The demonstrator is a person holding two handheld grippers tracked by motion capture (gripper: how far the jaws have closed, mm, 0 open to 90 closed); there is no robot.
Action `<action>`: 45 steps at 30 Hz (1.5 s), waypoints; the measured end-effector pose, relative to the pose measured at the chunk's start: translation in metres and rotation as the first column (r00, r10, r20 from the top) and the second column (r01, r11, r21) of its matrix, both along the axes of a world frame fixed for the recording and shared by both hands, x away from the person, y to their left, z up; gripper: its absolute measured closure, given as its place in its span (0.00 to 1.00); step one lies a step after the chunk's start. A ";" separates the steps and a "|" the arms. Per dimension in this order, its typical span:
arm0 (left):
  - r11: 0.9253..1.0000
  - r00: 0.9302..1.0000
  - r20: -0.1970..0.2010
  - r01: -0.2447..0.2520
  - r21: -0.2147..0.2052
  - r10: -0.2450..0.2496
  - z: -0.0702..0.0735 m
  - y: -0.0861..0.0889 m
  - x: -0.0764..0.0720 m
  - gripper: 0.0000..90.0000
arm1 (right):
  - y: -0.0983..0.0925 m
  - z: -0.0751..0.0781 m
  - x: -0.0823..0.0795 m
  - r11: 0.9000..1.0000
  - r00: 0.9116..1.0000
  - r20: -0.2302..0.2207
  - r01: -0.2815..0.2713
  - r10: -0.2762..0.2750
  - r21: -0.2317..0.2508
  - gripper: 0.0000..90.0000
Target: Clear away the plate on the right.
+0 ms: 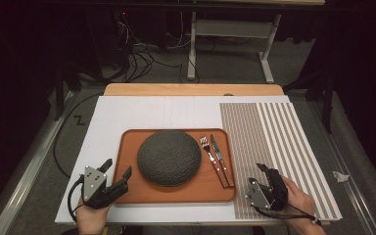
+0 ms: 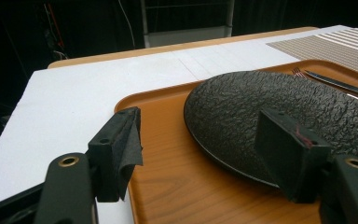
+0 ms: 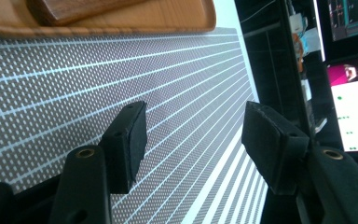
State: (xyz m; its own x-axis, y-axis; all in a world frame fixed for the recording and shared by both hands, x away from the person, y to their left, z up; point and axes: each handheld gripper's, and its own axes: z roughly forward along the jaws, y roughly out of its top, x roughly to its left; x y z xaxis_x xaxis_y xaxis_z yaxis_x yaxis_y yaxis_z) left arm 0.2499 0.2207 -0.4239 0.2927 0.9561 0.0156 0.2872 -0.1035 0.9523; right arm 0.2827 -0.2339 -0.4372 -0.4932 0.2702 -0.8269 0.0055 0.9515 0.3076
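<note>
1. Left gripper [image 1: 119,176]: jaws spread, empty, at the near left corner of the tray [image 1: 127,196].
2. Right gripper [image 1: 267,171]: jaws spread, empty, over the striped mat [image 1: 274,137], right of the tray.
3. Tray: wooden, stiff, probably light; its raised near rim looks best to pinch.
4. Plate [image 1: 169,157]: dark, rough, domed, at tray centre; likely heavy and breakable.
5. Fork [image 1: 209,152] and knife [image 1: 220,155]: loose at right, may slide.

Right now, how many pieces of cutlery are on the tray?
2: a fork and a knife, side by side on the tray right of the dark plate. The plate might hide more.
</note>
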 end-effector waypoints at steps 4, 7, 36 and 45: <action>1.000 1.000 0.001 0.000 0.000 0.000 0.000 0.000 0.000 0.35 | -0.005 0.001 0.001 1.000 1.000 -0.018 0.013 -0.013 0.024 0.47; 1.000 1.000 0.000 0.000 0.000 0.000 0.000 0.000 0.000 0.35 | -0.009 0.002 0.001 0.998 0.999 -0.030 0.024 -0.022 0.054 0.47; 1.000 1.000 0.000 -0.001 -0.002 0.001 0.000 0.001 0.000 0.35 | -0.051 0.011 0.013 0.915 0.977 -0.196 0.150 -0.080 0.373 0.44; 1.000 1.000 0.001 -0.003 -0.003 0.003 0.000 0.002 0.000 0.35 | -0.066 0.013 0.019 0.848 0.964 -0.256 0.199 -0.078 0.490 0.44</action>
